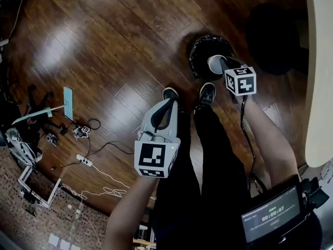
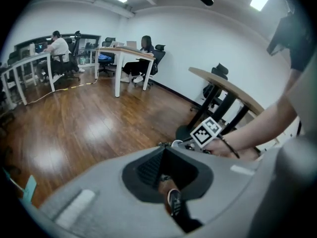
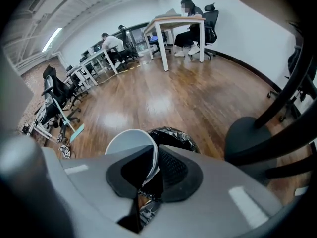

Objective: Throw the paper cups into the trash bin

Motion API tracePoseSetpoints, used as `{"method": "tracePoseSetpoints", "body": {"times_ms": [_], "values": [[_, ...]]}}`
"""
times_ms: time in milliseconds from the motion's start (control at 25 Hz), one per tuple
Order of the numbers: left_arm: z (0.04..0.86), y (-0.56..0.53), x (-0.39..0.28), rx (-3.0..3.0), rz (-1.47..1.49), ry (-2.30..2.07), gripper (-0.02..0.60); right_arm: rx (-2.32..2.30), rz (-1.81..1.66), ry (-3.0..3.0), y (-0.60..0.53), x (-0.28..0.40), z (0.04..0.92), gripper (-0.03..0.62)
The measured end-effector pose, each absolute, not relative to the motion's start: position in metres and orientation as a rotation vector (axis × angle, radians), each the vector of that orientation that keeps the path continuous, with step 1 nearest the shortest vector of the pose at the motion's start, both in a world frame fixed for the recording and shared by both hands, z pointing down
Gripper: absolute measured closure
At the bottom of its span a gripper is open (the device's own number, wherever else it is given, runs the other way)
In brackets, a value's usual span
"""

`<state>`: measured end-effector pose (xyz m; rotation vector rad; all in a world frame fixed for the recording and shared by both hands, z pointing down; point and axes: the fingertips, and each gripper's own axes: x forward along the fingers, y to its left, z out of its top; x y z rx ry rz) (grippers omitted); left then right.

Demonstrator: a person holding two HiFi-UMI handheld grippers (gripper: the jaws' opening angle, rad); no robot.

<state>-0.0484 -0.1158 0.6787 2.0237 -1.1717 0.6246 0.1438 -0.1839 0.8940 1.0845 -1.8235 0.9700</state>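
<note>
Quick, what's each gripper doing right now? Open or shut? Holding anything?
The left gripper is shut, with nothing in it.
The right gripper is shut on the paper cup, pinching its rim.

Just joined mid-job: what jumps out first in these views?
The right gripper pinches the wall of a white paper cup directly over the black-lined trash bin, which stands on the wood floor just ahead of the person's shoes. The left gripper hangs shut and empty beside them. A tangle of cables sprawls over the floor at the left.
</note>
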Motion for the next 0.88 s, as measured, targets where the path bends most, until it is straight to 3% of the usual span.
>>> {"method": "tracePoseSetpoints", "body": {"times_ms": [480, 880], "values": [[0.700, -0.150, -0.085, 2.006, 0.500, -1.299, 0.577, 1.065, 1.058, -1.605, -0.196, 0.140, 1.092, 0.551], [0.726, -0.160, -0.086, 2.025, 0.506, -1.327, 0.578, 1.025, 1.115, -1.585, -0.194, 0.137, 1.149, 0.546]]}}
